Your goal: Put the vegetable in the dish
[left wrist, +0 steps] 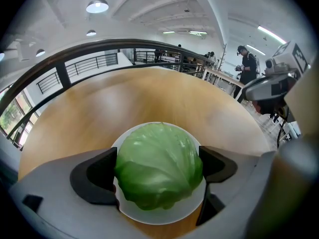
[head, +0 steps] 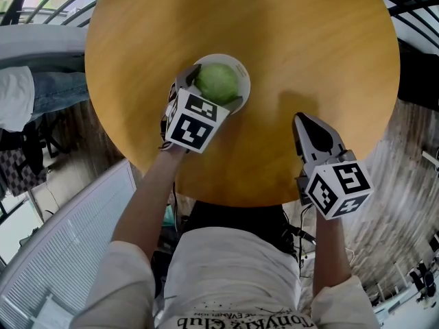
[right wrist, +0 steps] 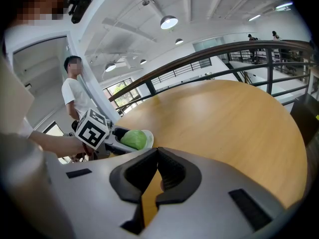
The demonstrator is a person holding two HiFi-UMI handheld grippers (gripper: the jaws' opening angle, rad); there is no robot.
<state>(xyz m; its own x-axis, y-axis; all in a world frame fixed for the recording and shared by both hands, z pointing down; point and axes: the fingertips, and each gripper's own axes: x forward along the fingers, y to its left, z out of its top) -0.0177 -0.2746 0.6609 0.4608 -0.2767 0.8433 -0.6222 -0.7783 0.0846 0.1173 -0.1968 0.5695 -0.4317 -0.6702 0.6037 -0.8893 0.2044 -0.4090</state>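
Note:
A round green cabbage (head: pixel 217 82) sits in a small white dish (head: pixel 242 72) on the round wooden table (head: pixel 288 33). My left gripper (head: pixel 211 89) reaches over the dish from the near side, with one jaw against each side of the cabbage. In the left gripper view the cabbage (left wrist: pixel 158 163) fills the gap between the dark pads (left wrist: pixel 102 176), and the dish rim (left wrist: pixel 162 216) shows beneath it. My right gripper (head: pixel 304 123) is shut and empty, over bare wood to the right. From the right gripper view, the cabbage (right wrist: pixel 133 139) and dish (right wrist: pixel 149 138) lie far left.
The table's near edge (head: pixel 226 201) runs just in front of the person's body. A curved dark railing (right wrist: pixel 209 59) circles the far side. A person in a white shirt (right wrist: pixel 75 91) stands beyond the table's left, and others (left wrist: pixel 246 63) stand farther off.

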